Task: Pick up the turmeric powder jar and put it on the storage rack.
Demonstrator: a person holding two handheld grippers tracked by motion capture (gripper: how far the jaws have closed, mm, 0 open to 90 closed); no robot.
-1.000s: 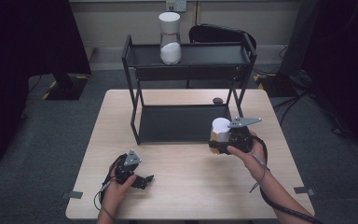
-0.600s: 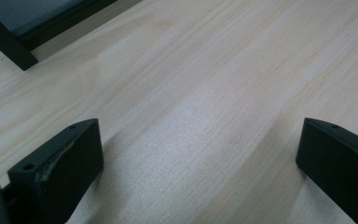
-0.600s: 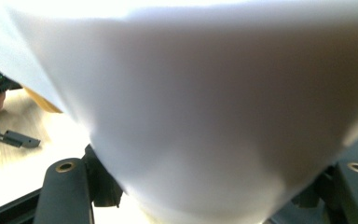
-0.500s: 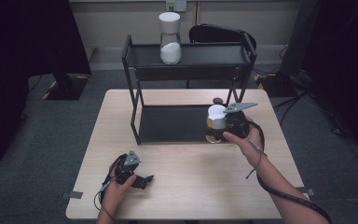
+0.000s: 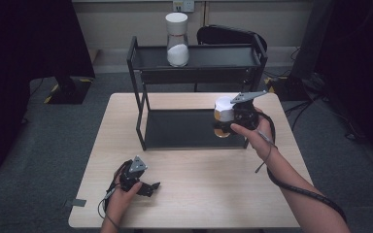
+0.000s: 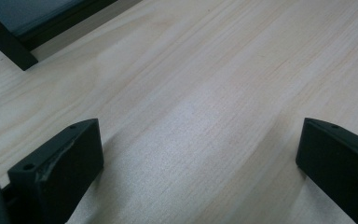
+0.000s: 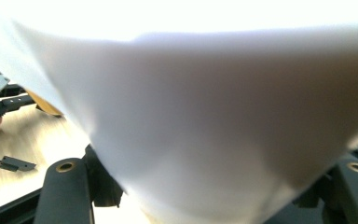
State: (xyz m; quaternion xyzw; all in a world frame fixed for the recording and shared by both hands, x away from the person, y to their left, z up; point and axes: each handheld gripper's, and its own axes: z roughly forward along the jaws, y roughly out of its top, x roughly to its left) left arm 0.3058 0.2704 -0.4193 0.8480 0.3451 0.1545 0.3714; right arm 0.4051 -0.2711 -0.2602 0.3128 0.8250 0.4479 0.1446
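White-lidded jar (image 5: 223, 115) clamped in the right hand-held gripper (image 5: 233, 116) over the rack's lower shelf (image 5: 184, 128).
Its own view blurs the jar white; the left hand-held gripper (image 6: 196, 158) rests spread apart on the counter (image 5: 199, 194).

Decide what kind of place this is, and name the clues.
Probably a lab or office room set up for recording, not a home: a light wooden table bearing only a black two-tier metal shelf, grey carpet floor, and handheld tongs trailing cables.

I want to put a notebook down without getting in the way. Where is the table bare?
The table is bare between the left hand-held gripper and the right forearm, and left of the rack. It is crowded at the rack's lower right, where the right hand-held gripper holds a white-lidded jar.
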